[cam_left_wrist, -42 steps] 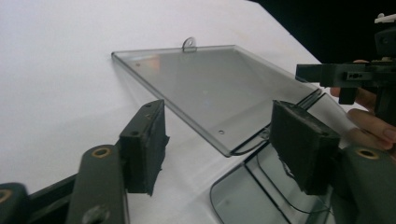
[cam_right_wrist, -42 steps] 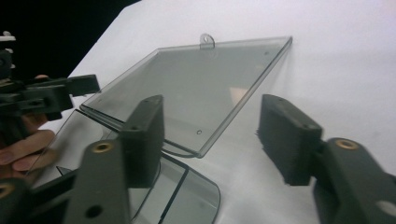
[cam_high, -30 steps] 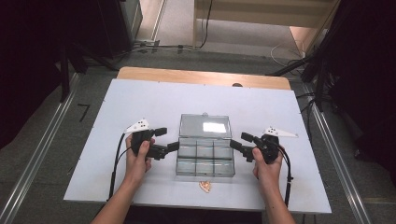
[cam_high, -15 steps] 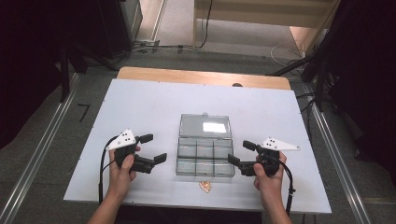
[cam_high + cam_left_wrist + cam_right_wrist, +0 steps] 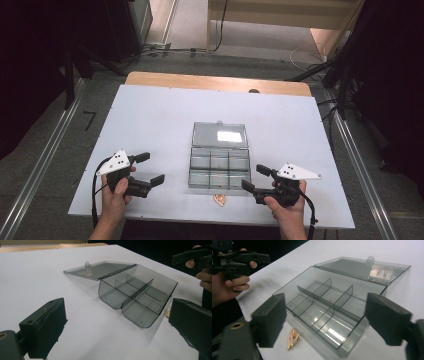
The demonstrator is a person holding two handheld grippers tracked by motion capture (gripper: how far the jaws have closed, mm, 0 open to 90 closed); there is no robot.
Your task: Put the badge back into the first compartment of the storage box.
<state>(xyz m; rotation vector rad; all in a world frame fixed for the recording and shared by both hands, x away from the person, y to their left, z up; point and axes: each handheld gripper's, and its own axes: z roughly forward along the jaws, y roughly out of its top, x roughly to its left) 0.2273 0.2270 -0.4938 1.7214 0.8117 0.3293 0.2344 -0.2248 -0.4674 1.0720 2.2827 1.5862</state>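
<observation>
1. We see the clear compartment box [image 5: 219, 165] near the front middle of the white table [image 5: 150, 120]. Its lid [image 5: 220, 134] is already open and lies flat behind it.
2. All the compartments look empty, so in our judgement the filling is not yet begun.
3. A small golden ornament [image 5: 219, 200] lies on the table just beside the front wall of the box, outside it. We also see it in the right gripper view [image 5: 292, 338].
4. Our left gripper [image 5: 150, 170] is to the left of the box, apart from it, with the jaws spread and nothing between them.
5. Our right gripper [image 5: 256, 178] is at the front right corner of the box, jaws also released and empty.
6. We judge that what is left is to pick up the ornament, put it in one compartment, and perhaps close the lid.
</observation>
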